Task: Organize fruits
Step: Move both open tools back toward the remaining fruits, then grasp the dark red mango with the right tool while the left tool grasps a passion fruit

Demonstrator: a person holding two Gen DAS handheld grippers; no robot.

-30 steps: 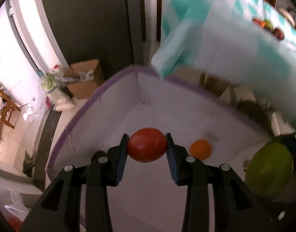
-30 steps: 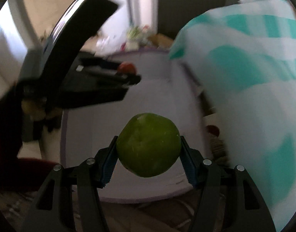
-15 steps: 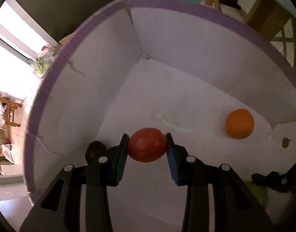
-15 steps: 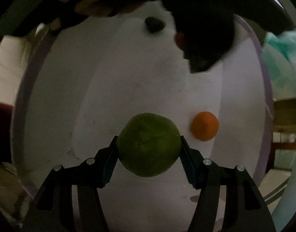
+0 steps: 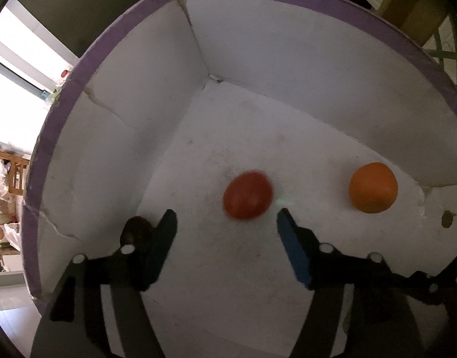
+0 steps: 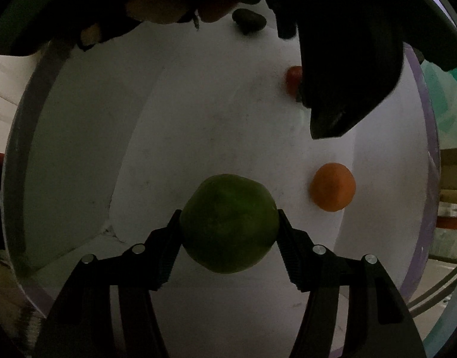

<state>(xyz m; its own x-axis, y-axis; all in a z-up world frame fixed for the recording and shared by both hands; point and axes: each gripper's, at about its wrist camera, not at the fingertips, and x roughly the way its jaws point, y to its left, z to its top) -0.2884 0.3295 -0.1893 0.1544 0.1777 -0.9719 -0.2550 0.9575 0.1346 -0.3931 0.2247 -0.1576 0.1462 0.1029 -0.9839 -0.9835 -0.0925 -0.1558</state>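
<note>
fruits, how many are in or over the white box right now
4. A red tomato between the open left gripper fingers, an orange near the right wall, a dark fruit behind the left finger, a green fruit held by the right gripper. More may be hidden.

My left wrist camera looks steeply down into the white box from close above its floor; my right wrist camera peers in from another side, darker. Both views share the floor — the orange, the red fruit and a dark fruit.
</note>
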